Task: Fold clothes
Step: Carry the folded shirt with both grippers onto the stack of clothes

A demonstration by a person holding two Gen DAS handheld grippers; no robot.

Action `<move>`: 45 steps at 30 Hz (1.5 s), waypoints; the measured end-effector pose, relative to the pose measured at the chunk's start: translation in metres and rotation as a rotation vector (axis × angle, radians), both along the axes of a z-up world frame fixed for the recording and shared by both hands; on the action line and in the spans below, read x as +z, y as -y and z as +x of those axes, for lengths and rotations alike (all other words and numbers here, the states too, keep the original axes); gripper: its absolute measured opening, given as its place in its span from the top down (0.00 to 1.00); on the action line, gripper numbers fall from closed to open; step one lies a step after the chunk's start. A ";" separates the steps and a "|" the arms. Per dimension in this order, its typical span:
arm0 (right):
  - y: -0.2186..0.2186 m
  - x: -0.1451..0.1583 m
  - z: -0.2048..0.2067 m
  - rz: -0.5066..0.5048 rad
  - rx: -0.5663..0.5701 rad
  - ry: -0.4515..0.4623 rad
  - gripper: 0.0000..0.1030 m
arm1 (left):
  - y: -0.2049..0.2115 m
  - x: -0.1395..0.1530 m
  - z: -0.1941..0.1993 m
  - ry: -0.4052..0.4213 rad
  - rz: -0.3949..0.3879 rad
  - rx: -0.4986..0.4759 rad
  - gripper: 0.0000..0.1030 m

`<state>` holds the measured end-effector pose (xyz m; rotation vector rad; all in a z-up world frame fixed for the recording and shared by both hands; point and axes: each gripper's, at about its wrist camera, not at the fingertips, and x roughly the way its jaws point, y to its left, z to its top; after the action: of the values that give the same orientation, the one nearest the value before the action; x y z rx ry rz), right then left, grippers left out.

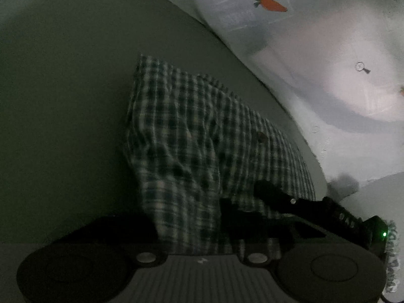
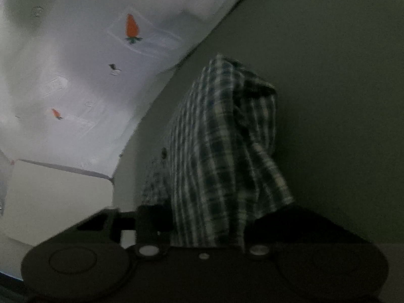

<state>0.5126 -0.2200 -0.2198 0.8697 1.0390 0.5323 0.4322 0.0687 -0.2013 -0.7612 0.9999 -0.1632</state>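
Note:
A green-and-white plaid garment [image 1: 197,131] hangs bunched and lifted in front of a dull grey-green surface [image 1: 63,88]. Its lower end runs down between the dark fingers of my left gripper [image 1: 189,229], which is shut on it. In the right wrist view the same plaid garment [image 2: 227,139] drops into my right gripper [image 2: 209,229], also shut on the cloth. A black gripper body [image 1: 303,207] shows at the cloth's right edge in the left wrist view, close beside my left one. The light is dim and the fingertips are hard to make out.
A white sheet [image 1: 328,50] printed with orange carrots [image 1: 271,3] borders the grey-green surface. The right wrist view shows the same sheet [image 2: 63,63] and carrot [image 2: 131,26] at the upper left, the grey-green surface [image 2: 328,75] at right, and a pale flat area [image 2: 50,197] at lower left.

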 end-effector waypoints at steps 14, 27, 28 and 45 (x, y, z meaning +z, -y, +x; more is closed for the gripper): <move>0.058 0.098 -0.127 0.077 -0.166 0.132 0.68 | 0.046 0.102 -0.084 0.252 0.009 -0.199 0.76; 0.142 0.149 -0.249 -0.074 -0.395 0.143 0.67 | 0.149 0.108 -0.119 0.266 -0.131 -0.494 0.76; 0.153 0.151 -0.253 -0.087 -0.402 0.146 0.67 | 0.163 0.106 -0.118 0.260 -0.144 -0.504 0.76; 0.478 0.317 -0.221 -0.186 -0.304 0.560 0.67 | 0.498 0.227 -0.070 0.618 -0.302 -0.482 0.75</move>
<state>0.2914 -0.6980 0.0973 0.6430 0.4260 0.3802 0.3624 -0.4292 0.0253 -0.6652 0.5497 -0.9270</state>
